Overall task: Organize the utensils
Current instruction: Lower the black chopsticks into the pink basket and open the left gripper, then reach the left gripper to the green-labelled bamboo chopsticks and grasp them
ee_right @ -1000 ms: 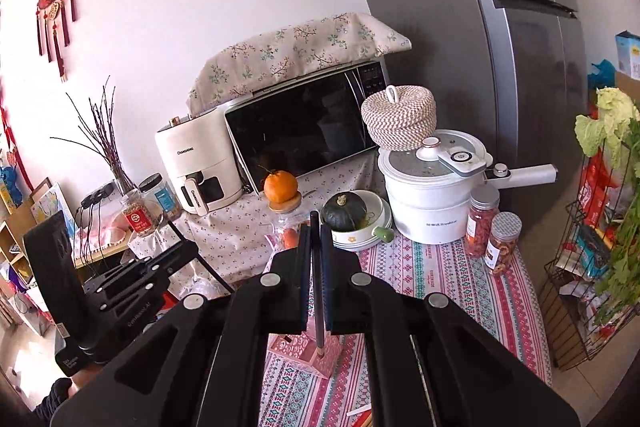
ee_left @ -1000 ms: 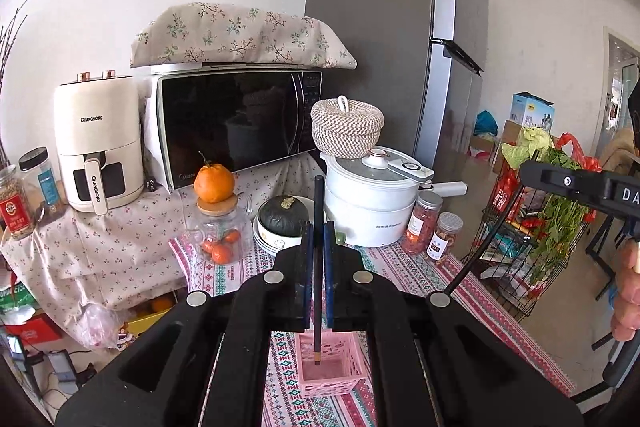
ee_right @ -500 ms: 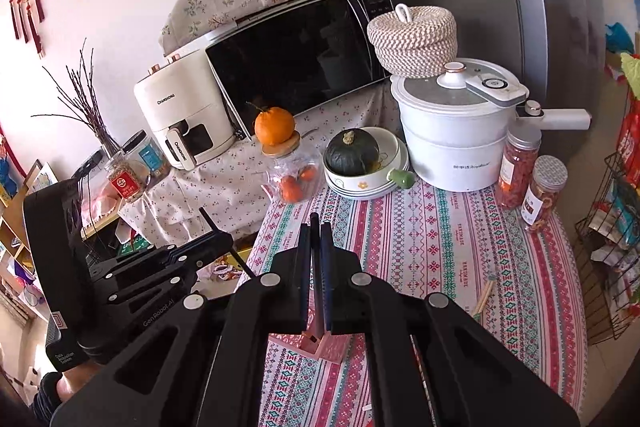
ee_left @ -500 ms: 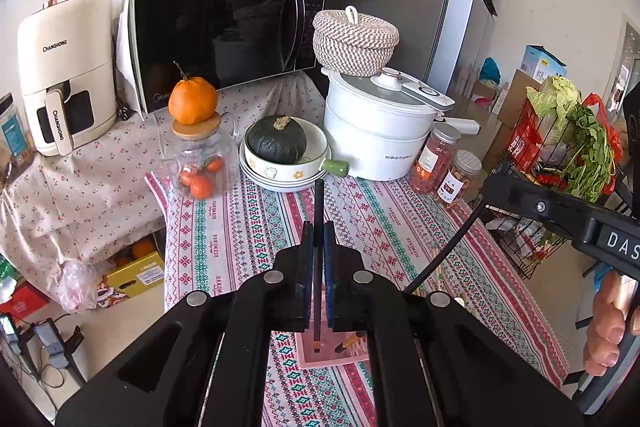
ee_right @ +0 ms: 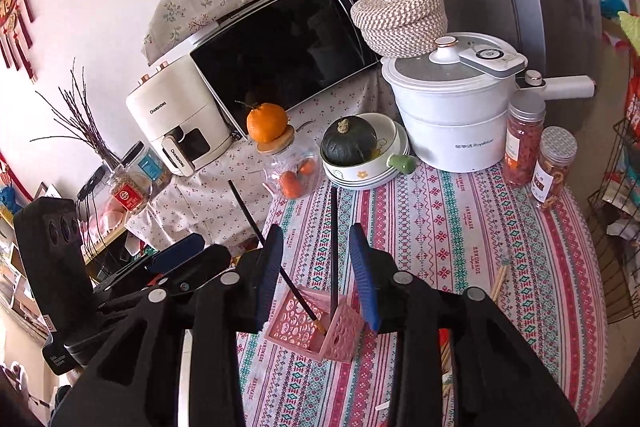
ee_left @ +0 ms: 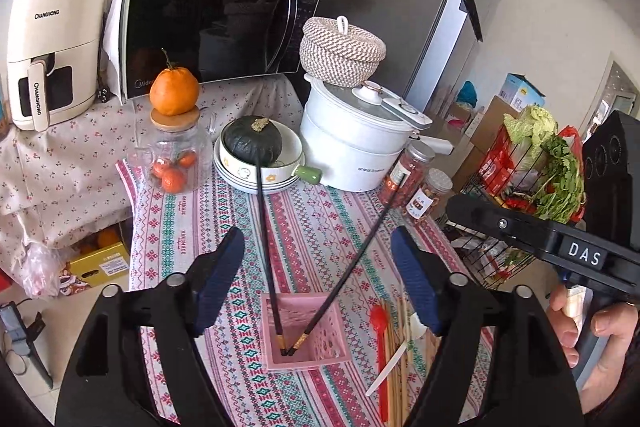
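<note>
The left gripper's fingers stand wide apart and are opening, with one black chopstick rising free in the gap between them, touching neither blue pad. The right gripper's fingers are parted less widely and are also opening; a second black chopstick stands upright between them with clear space on both sides. Both chopsticks stand with their gold-banded tips down in a pink basket, low in the centre of the left wrist view, and lean away from each other in a V. In the right wrist view the same pink basket sits just below the fingers, its perforated wall facing the camera. Just right of the basket in the left view lie a red plastic spoon, a white plastic utensil and a bundle of wooden chopsticks flat on the surface, which is covered by a patterned cloth. At the lower right of that view a hand grips the handle of the right gripper. Farther back, in the upper half, stand a bowl with a dark green squash, a glass jar topped by an orange, a white electric pot and a microwave.
</note>
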Tool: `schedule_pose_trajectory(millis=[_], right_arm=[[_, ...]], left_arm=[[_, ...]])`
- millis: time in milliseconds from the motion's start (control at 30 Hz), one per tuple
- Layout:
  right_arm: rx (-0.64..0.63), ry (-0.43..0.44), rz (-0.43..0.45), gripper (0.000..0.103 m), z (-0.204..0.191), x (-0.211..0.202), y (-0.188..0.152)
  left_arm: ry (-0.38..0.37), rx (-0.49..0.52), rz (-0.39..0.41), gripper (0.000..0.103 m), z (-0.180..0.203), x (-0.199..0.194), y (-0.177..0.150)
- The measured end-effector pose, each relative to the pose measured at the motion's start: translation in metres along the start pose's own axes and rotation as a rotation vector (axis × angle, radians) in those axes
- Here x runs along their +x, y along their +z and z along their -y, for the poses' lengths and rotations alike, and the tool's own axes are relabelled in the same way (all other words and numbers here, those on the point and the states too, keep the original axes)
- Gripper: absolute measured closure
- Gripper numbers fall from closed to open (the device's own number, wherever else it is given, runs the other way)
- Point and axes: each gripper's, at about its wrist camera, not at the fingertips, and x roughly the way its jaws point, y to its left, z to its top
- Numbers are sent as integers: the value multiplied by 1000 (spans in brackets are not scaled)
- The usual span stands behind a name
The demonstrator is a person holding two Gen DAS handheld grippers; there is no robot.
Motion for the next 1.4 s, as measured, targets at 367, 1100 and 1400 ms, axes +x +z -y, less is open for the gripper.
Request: schedule_pose_trajectory(millis=[367, 1100, 1400], right_arm=[[52, -95, 67, 14, 34, -59, -14], [138, -449, -178, 7, 164, -68, -98], [152, -495, -230, 7, 201, -70, -106]], left_arm=[[-48, -58, 5, 7, 26, -32, -21], [72, 130, -330, 7, 116, 57, -120], [99, 158, -443, 13, 140, 139, -106]])
